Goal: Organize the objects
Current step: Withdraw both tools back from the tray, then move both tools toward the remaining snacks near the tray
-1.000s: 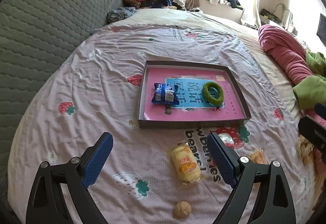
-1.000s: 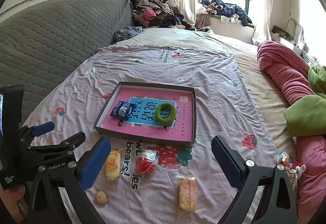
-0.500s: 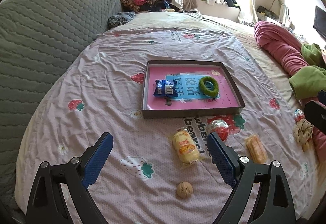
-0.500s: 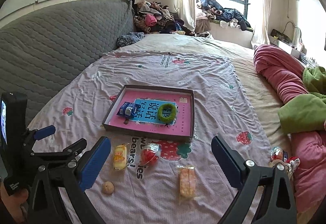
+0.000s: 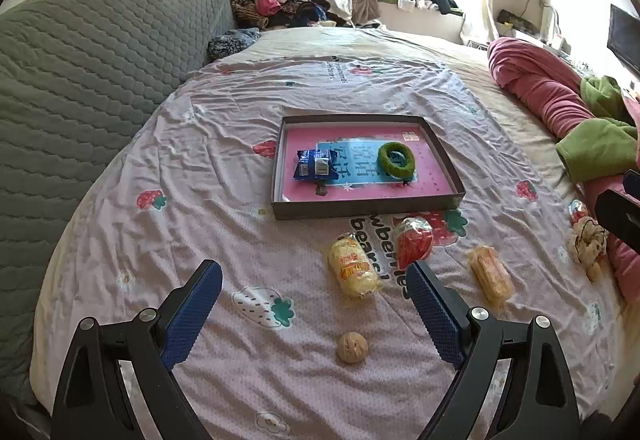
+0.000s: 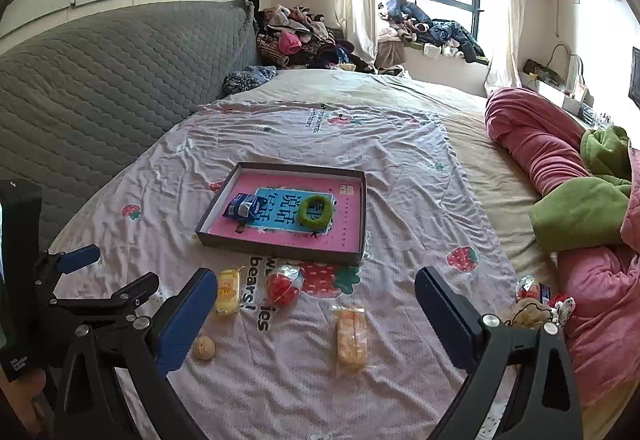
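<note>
A dark tray with a pink floor lies mid-bed, holding a blue snack packet and a green ring. In front of it on the sheet lie a yellow wrapped cake, a red wrapped sweet, an orange wrapped bar and a walnut. My left gripper is open and empty above the walnut. My right gripper is open and empty above the orange bar.
A beige scrunchie and a small red packet lie at the right by a pink blanket and green cloth. A grey quilted headboard runs along the left. Clothes pile up by the window.
Both grippers have pulled back and up from the bed, so the tray and loose items look smaller and farther. Nothing on the bed has moved. Both grippers stay open.
</note>
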A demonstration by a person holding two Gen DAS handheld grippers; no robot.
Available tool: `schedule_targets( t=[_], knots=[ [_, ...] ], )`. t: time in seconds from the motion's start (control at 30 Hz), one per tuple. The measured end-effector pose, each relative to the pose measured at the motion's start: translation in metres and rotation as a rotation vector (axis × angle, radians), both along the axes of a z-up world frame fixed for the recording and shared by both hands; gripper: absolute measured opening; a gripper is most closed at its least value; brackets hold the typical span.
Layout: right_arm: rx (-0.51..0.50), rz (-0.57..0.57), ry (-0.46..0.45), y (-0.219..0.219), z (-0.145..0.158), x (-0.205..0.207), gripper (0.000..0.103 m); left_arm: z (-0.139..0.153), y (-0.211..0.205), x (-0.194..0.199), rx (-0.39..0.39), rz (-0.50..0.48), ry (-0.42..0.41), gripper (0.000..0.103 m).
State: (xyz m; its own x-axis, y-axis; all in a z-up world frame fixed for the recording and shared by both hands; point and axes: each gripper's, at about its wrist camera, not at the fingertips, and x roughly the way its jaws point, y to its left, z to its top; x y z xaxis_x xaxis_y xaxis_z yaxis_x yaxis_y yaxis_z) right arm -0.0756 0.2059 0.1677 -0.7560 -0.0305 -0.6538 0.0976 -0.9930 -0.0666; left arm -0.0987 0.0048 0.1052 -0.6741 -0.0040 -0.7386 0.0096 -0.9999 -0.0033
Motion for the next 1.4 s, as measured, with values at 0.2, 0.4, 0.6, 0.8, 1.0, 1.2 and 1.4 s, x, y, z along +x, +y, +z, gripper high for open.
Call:
schedule_targets(
  t=[0.2, 0.4, 0.6, 0.8, 1.0, 1.2, 1.4],
  knots=[
    [-0.005, -0.006, -0.007, 0.002, -0.006, 0.007, 0.100, -0.003, 0.001, 0.008, 0.004, -0.007, -0.004, 0.094],
    [-0.002, -0.002, -0.014, 0.000, -0.009, 0.012, 0.100, -0.005, 0.005, 0.015, -0.013, -0.013, 0.003, 0.094],
    [0.001, 0.004, -0.023, -0.004, -0.015, 0.012, 0.100, -0.011, 0.005, 0.021, -0.026, -0.019, 0.000, 0.094],
    [-0.001, 0.010, -0.046, -0.007, -0.027, 0.012, 0.100, -0.018, 0.003, 0.027, -0.031, -0.016, -0.004, 0.094],
    [0.000, 0.019, -0.062, -0.012, -0.036, 0.014, 0.100, -0.024, 0.004, 0.034, -0.036, -0.019, -0.004, 0.094],
    [0.007, 0.026, -0.072, -0.016, -0.040, 0.016, 0.100, -0.029, 0.004, 0.037, -0.033, -0.023, -0.009, 0.094],
    [0.012, 0.023, -0.083, -0.017, -0.047, 0.013, 0.100, -0.037, 0.006, 0.038, -0.034, -0.024, -0.010, 0.094]
  ],
)
